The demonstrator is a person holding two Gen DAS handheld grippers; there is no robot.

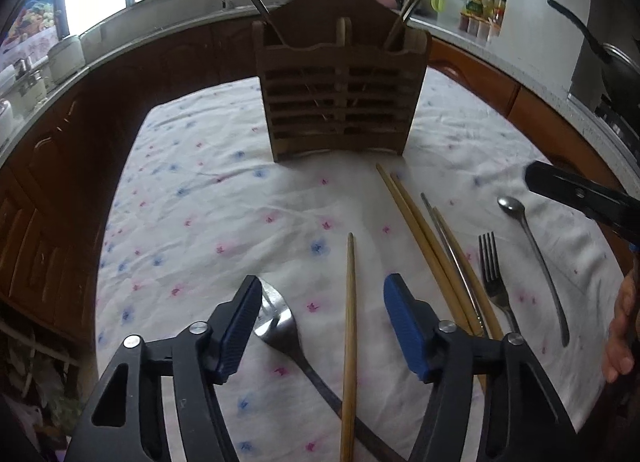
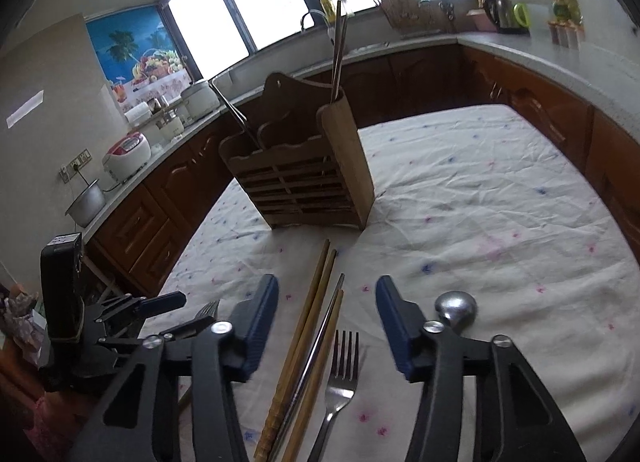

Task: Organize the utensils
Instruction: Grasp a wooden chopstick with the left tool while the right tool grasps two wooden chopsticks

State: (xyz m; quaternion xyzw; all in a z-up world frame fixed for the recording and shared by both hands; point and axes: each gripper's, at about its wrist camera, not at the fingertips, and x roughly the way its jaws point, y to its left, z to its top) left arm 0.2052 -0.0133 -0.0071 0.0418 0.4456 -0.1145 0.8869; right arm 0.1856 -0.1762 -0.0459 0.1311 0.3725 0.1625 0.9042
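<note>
Left gripper (image 1: 322,294) part-open low in frame over single chopstick (image 1: 349,326), gripping nothing; right gripper (image 2: 326,302) part-open above fork (image 2: 340,374), empty; wooden holder (image 1: 340,102) upper centre.

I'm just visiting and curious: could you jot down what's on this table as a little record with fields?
holder: wooden holder upright on the cloth, utensils already in it
loose chopsticks: single chopstick; a bundle further right
fork: fork beside the bundle
spoons: large spoon; small spoon
left gripper: open, above chopstick and large spoon
right gripper: open, above fork and bundle
</note>
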